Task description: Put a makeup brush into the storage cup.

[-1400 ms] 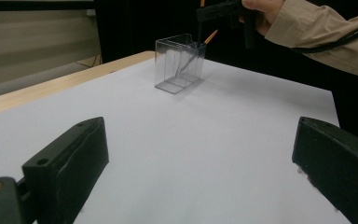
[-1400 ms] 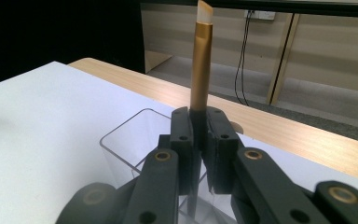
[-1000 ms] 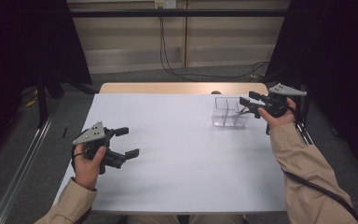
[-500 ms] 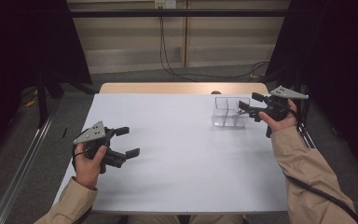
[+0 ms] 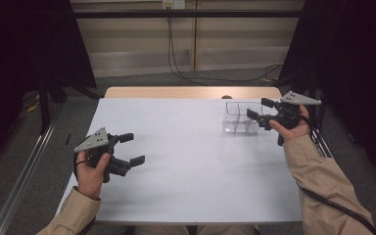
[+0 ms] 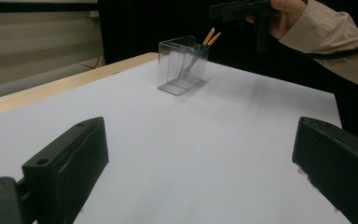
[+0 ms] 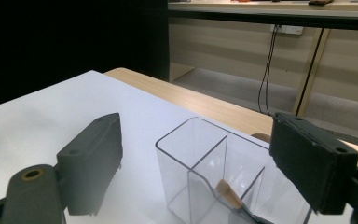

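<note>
Fingers apart on both our units: right gripper hangs at the clear box, holding nothing; left gripper sits low over the white bench, well apart from it. One box, see-through plastic, split by dividers, far right of the bench. Two tan-tipped sticks poke from its top.

A white-topped table with a wooden far edge is seen; a clear divided container is set on it toward two o'clock.
</note>
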A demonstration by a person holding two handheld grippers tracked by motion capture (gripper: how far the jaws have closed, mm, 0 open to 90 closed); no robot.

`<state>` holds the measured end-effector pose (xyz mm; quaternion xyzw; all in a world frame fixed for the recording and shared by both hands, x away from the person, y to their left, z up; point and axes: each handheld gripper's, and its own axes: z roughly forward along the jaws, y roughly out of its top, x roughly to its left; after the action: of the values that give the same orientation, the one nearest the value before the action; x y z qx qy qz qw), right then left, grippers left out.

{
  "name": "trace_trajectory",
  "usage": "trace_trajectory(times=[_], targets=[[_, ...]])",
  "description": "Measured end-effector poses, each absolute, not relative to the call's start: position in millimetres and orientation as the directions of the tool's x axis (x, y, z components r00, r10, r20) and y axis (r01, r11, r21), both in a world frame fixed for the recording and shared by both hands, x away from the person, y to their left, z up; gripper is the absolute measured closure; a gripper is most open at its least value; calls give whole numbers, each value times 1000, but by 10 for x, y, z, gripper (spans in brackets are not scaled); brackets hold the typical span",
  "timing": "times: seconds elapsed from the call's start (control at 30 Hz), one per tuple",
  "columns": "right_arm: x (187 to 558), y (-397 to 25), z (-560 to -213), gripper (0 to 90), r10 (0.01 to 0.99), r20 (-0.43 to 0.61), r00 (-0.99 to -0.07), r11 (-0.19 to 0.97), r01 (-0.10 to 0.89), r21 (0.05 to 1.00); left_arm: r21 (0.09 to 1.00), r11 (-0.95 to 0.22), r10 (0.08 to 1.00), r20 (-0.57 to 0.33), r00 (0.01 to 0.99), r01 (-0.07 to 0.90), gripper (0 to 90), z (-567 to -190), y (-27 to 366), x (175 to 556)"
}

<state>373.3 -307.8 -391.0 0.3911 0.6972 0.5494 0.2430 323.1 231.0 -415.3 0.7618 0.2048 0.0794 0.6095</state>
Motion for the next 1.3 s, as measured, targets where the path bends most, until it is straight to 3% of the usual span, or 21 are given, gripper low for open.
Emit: trace_trajectory(times=[1.3], targets=[[3202, -2972, -4054, 132, 751, 98, -653, 103, 264, 959, 965, -160, 399, -127, 908, 206, 33, -4142, 2291, 3252]])
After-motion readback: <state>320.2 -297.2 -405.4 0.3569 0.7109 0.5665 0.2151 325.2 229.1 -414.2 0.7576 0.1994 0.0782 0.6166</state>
